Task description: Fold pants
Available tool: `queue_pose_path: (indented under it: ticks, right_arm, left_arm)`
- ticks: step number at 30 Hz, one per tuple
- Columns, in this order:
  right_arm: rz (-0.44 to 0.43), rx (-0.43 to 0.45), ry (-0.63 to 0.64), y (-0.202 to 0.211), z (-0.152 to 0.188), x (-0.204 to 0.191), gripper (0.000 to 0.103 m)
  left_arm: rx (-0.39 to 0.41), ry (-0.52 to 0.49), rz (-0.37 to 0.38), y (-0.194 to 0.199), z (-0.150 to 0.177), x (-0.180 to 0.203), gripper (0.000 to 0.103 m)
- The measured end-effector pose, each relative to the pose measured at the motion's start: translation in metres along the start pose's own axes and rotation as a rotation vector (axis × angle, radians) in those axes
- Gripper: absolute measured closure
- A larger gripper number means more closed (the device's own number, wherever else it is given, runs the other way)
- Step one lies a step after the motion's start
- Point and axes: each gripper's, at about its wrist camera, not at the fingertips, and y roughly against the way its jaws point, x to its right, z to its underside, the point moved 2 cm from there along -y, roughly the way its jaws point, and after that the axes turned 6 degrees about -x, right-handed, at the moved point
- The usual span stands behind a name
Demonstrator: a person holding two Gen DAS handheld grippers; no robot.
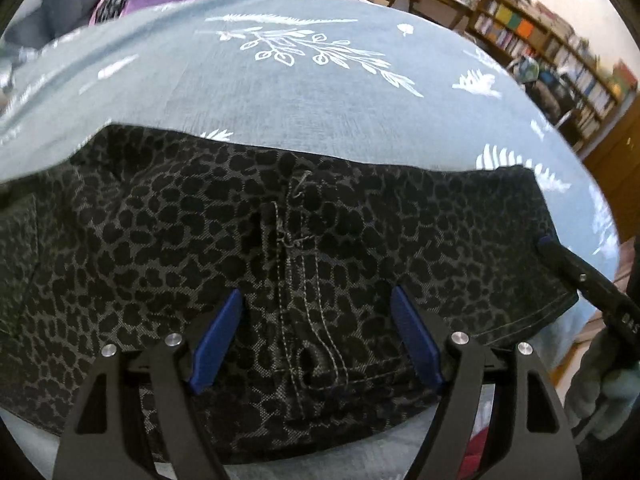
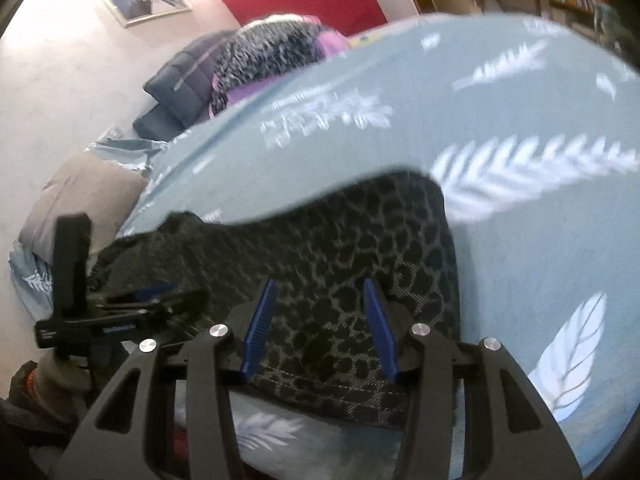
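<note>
Left wrist view: the left gripper [image 1: 316, 336] hangs over the leopard-print pants [image 1: 200, 248], blue pads spread wide apart with nothing between them. At the pants' right edge, the right gripper [image 2: 318, 324] is likewise spread and holding nothing. The pants lie flat on a grey-blue bedspread [image 1: 320, 100] printed with white leaves. Beyond it sit a dark pillow [image 2: 180, 76], a furry grey blanket [image 2: 264, 48], a bookshelf [image 1: 560, 52] and a framed picture [image 2: 146, 0].
</note>
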Motion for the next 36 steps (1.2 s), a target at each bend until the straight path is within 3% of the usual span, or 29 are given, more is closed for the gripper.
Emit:
queue_pose_path:
  ticks: [6, 15, 20, 26, 33, 36]
  right_arm:
    - [0.016, 0.010, 0.017, 0.005, -0.003, -0.005, 0.056]
    - [0.038, 0.102, -0.025, 0.026, -0.038, 0.006, 0.056]
    - [0.034, 0.114, -0.038, 0.015, -0.053, 0.014, 0.056]
    - [0.047, 0.067, -0.067, -0.009, -0.050, 0.029, 0.056]
    - [0.097, 0.052, -0.020, -0.026, -0.038, 0.030, 0.055]
    - [0.107, 0.050, -0.011, -0.025, -0.037, 0.028, 0.055]
  left_arm:
    - [0.011, 0.006, -0.035, 0.009, -0.004, -0.003, 0.026]
    - [0.150, 0.006, 0.072, 0.053, -0.022, 0.015, 0.026]
    - [0.125, -0.024, 0.134, 0.034, -0.032, 0.028, 0.026]
    - [0.051, 0.038, 0.158, -0.007, -0.035, 0.016, 0.027]
    - [0.080, -0.050, 0.087, -0.011, -0.026, 0.026, 0.027]
    - [0.082, -0.025, 0.091, -0.005, -0.023, 0.023, 0.027]
